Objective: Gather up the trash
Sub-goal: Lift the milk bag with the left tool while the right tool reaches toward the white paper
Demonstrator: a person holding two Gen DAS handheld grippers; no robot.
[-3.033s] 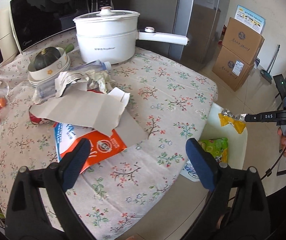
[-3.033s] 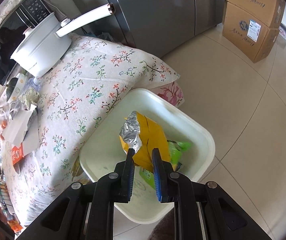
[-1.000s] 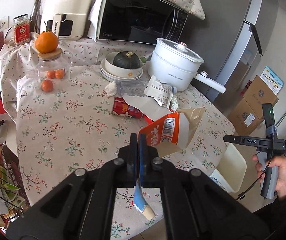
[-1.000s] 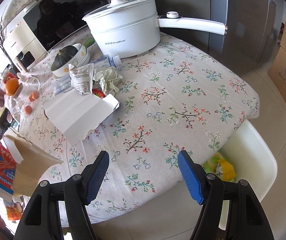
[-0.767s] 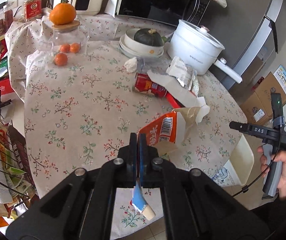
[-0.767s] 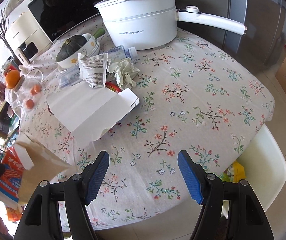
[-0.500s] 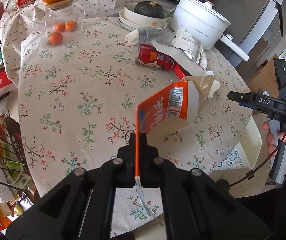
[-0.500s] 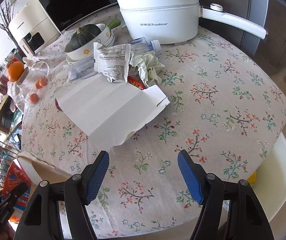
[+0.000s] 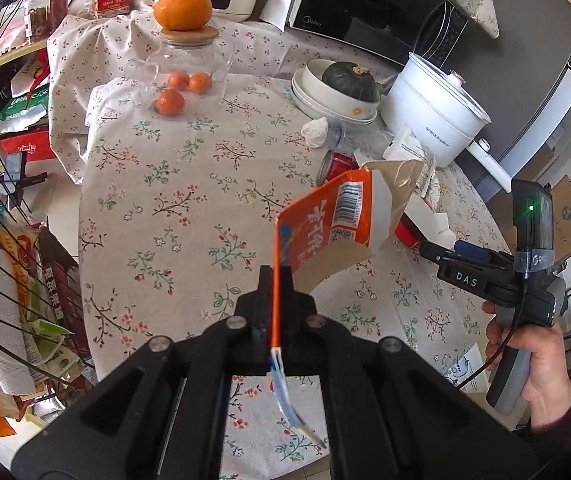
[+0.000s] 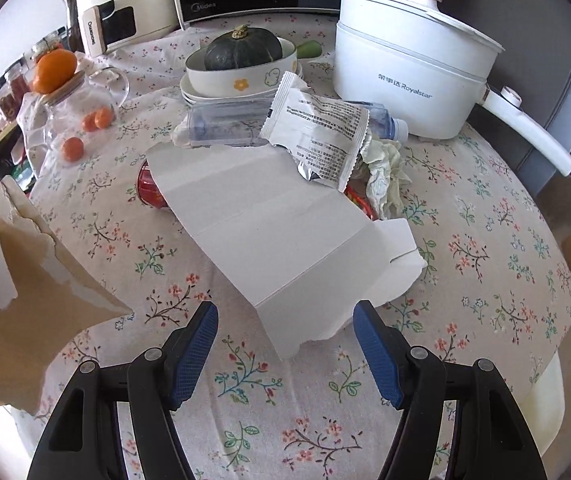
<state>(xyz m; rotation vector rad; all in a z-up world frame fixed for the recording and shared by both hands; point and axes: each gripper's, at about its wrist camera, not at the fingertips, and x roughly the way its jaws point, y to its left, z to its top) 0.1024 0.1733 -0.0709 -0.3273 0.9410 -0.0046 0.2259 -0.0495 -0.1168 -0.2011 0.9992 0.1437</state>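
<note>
Left gripper holds a torn carton; right gripper hangs open over the table.

The left gripper [image 9: 276, 280] is clamped tight on the edge of a torn orange carton [image 9: 325, 224], lifted above the floral tablecloth [image 9: 173, 208]. The right gripper [image 10: 285, 344] has its jaws wide apart with nothing between them, just in front of a flattened white box [image 10: 285, 236], which lies beside a printed wrapper [image 10: 321, 136] and crumpled paper [image 10: 385, 176].

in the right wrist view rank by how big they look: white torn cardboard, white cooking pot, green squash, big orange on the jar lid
Largest to smallest as they appear:
1. white torn cardboard, though it lies nearest the camera, which inflates it
2. white cooking pot
3. green squash
4. big orange
</note>
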